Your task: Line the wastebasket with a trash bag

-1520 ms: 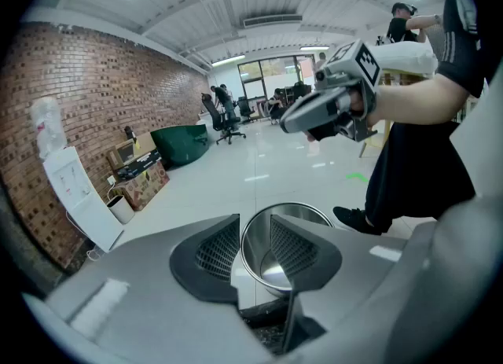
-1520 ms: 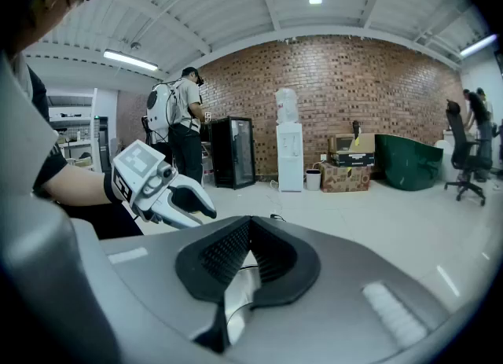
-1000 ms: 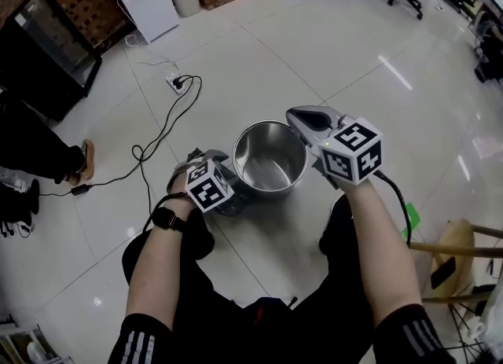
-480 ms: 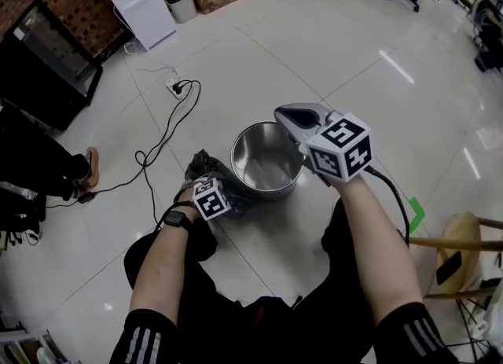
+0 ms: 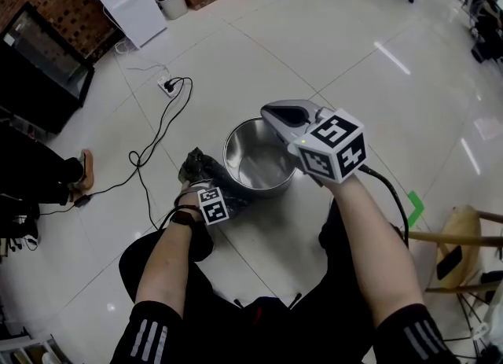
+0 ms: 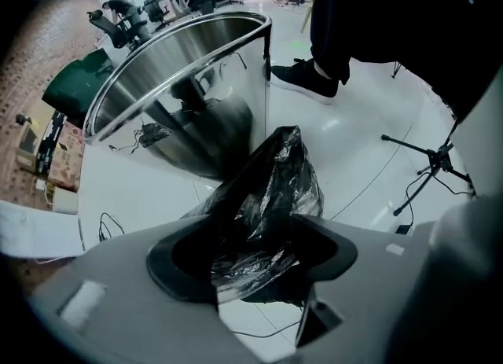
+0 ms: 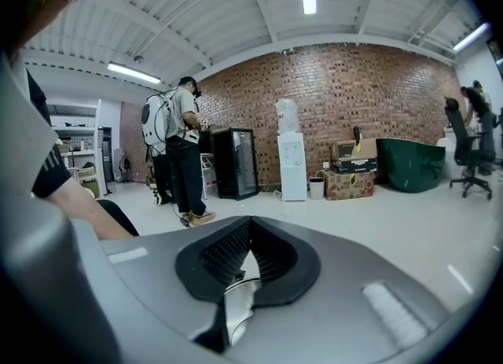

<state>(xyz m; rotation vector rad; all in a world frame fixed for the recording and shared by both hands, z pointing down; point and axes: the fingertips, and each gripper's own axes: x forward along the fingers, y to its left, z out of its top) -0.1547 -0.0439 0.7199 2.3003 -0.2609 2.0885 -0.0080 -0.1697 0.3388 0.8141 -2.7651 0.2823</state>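
Left gripper (image 6: 251, 256): fingers wide apart, just been opening, astride crumpled black trash bag (image 6: 275, 189) | trash bag: on floor (image 5: 314, 64) just beside steel wastebasket (image 6: 181, 64) | right gripper (image 7: 245, 256): fingers closed, empty

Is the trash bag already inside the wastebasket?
No, the crumpled black trash bag lies outside the wastebasket, beside its wall, between the open jaws of the left tool.

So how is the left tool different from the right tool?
The left tool points down at the floor; the right tool is held out over the wastebasket. The left tool's jaws have just been opening and stand apart with the black trash bag between them; the right tool's jaws are shut and empty. Both carry a marker cube.
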